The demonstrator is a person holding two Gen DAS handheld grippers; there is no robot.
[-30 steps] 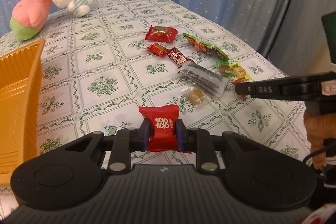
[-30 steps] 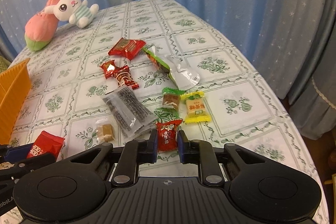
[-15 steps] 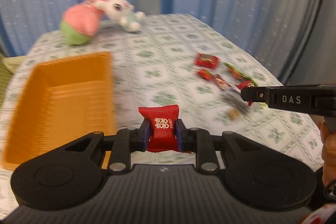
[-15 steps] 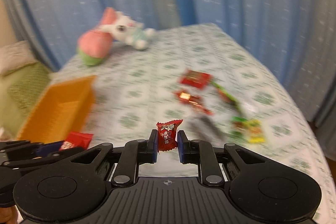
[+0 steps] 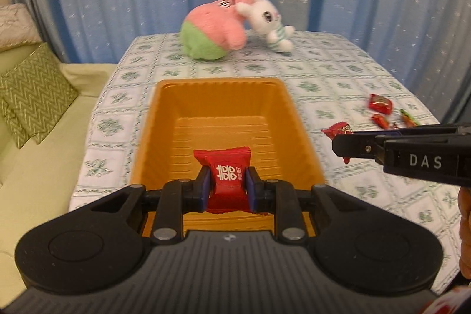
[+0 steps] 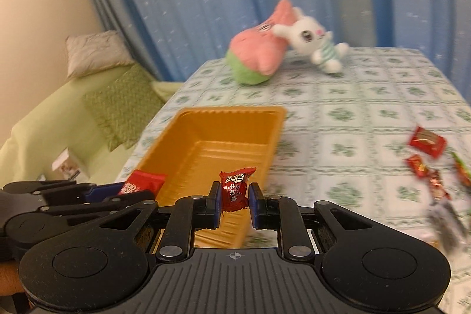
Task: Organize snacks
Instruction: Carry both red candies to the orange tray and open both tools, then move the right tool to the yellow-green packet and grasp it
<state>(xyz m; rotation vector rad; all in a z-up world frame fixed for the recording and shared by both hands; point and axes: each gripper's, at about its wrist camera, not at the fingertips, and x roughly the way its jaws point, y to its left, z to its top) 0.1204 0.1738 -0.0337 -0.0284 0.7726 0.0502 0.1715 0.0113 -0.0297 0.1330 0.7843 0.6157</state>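
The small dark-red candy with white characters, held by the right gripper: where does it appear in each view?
Left wrist view: small dark-red candy at right of centre, beyond the black bar marked DAS.
Right wrist view: same candy at lower centre, between the blue fingers.
Shared landmark: orange plastic tray, left of it in both.

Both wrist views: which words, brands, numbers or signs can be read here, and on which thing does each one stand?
"DAS": white letters on the side of the right gripper, in the left wrist view.
White double-happiness sign, no readable words: red candy packet held in the left gripper.
White characters, too blurred to read: small red candy held in the right gripper.
Prints on the loose snacks on the table: too small and blurred.
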